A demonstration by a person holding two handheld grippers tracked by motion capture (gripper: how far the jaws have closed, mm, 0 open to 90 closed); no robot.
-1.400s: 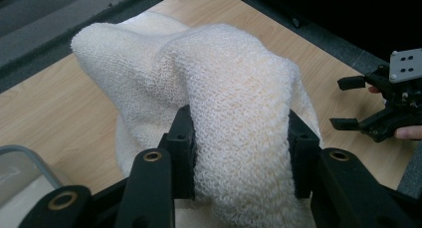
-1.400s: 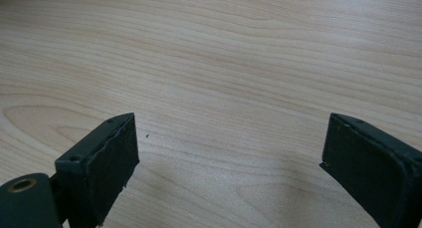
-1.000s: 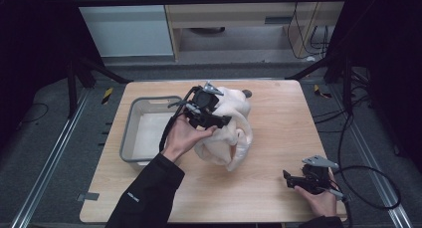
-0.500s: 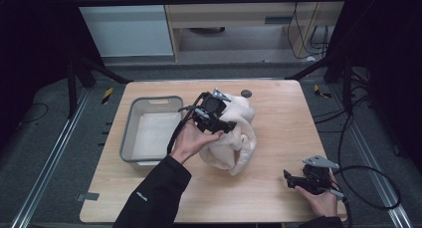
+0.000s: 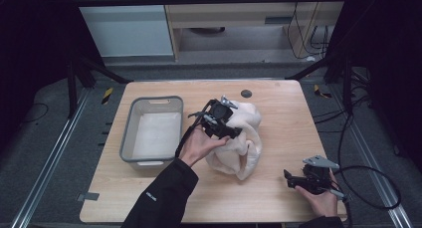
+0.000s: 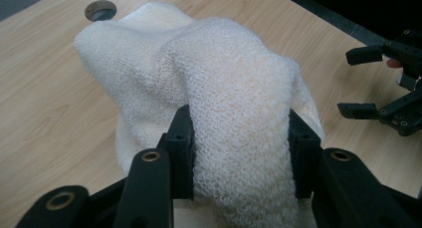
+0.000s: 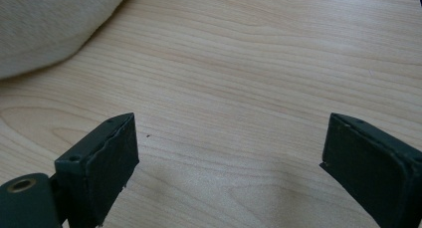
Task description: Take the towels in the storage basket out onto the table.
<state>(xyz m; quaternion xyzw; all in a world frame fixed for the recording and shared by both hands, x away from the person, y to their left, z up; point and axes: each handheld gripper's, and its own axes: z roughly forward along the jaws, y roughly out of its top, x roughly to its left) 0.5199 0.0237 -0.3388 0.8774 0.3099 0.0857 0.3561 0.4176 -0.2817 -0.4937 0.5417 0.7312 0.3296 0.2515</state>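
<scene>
Cloth: a cream-white towel [image 5: 244, 138] of loose, nubbly knit, bunched into a soft heap with rounded folds; in the left gripper view [image 6: 219, 78] the weave shows as fine open loops, slightly yellower along the raised ridge
Cloth position: on the wooden table [image 5: 278, 208], roughly at its middle, just right of the grey bin [image 5: 130, 133] and apart from it; one lobe reaches toward the small round hole [image 5: 246, 93] in the tabletop, another hangs down toward the near edge
Left gripper [image 5: 234, 133]: clamped on a thick fold of the towel; in its own view [image 6: 241, 158] the two black jaws press into either side of a broad ridge of fabric that bulges up between them
Left hand [image 5: 199, 146]: grasps the gripper body from below, dark sleeve coming in from the near edge
Right gripper [image 5: 289, 177]: jaws spread wide with nothing between them, resting low at the table's near right corner, well apart from the towel; its own view [image 7: 229, 158] shows bare wood between the pads and a corner of the towel at upper left
Bin: grey plastic, pale inside, with nothing in it, on the left part of the table
</scene>
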